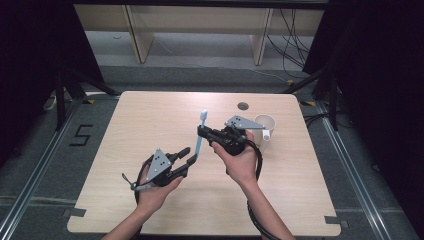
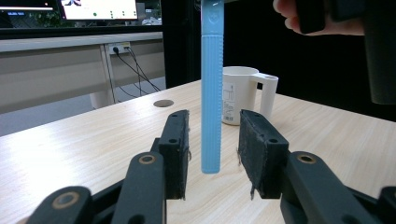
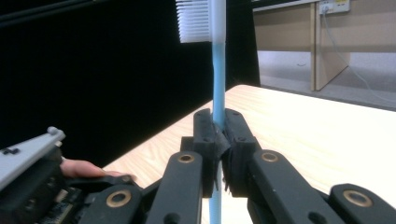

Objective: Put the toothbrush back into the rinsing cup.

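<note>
Light wooden table, grey floor, black curtains at both sides, pale wooden shelving behind

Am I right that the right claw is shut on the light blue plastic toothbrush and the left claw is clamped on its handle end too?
Not quite. The left claw is open: in the left gripper view its pads stand apart from the light blue plastic toothbrush hanging between them. The right claw is indeed shut on the toothbrush.

We list: left hand-held gripper, pads apart either side of an upright blue toothbrush handle without touching it; white mug behind, on our wooden table.
</note>
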The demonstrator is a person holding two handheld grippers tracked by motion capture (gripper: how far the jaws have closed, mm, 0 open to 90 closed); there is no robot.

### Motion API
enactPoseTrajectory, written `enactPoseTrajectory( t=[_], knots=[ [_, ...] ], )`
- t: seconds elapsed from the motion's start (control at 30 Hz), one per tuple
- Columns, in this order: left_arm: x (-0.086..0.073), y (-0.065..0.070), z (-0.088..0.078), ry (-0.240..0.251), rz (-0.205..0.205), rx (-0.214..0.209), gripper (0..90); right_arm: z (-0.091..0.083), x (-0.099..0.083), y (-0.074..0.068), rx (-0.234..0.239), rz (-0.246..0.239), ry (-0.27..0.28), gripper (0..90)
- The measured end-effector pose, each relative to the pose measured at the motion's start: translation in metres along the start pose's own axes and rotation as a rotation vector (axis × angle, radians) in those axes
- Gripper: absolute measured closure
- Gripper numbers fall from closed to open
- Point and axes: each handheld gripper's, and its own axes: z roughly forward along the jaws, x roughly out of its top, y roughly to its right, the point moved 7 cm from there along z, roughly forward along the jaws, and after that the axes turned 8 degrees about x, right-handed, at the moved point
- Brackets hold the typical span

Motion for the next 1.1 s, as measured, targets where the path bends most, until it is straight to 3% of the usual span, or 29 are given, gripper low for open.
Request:
enactPoseTrajectory(
  t=[0.07,0.1,0.17,0.23,0.33,0.37,0.47,0.7,1.1],
  knots=[
    [0.0,-0.001,-0.002,-0.002,0.013,0.001,61.8,0.0,0.0,-0.001,0.001,-0.002,-0.001,85.7],
    [0.001,-0.002,-0.005,-0.004,0.018,0.003,61.2,-0.001,-0.001,0.001,-0.025,-0.029,-0.012,85.8],
    [0.001,-0.003,-0.007,-0.006,0.02,0.004,60.7,-0.001,-0.001,-0.001,-0.026,-0.039,-0.009,85.8],
    [0.001,-0.007,-0.011,-0.01,0.032,0.012,60.4,-0.002,0.0,0.0,-0.04,-0.078,-0.006,85.8],
    [0.001,-0.011,-0.014,-0.013,0.043,0.019,59.7,-0.003,0.0,-0.001,-0.052,-0.08,-0.01,85.8],
    [0.0,-0.014,-0.017,-0.023,0.049,0.028,59.1,-0.002,0.001,0.002,-0.062,-0.121,-0.01,85.8],
    [-0.002,-0.018,-0.02,-0.039,0.052,0.031,56.5,-0.004,-0.001,0.0,-0.069,-0.105,-0.022,85.8],
    [-0.015,-0.038,-0.032,-0.11,0.028,0.073,43.2,-0.011,0.0,0.007,-0.107,-0.139,-0.018,85.8],
    [-0.019,-0.068,-0.048,-0.11,-0.046,0.159,37.4,-0.032,0.003,0.017,-0.154,-0.146,0.003,85.8]
  ],
)
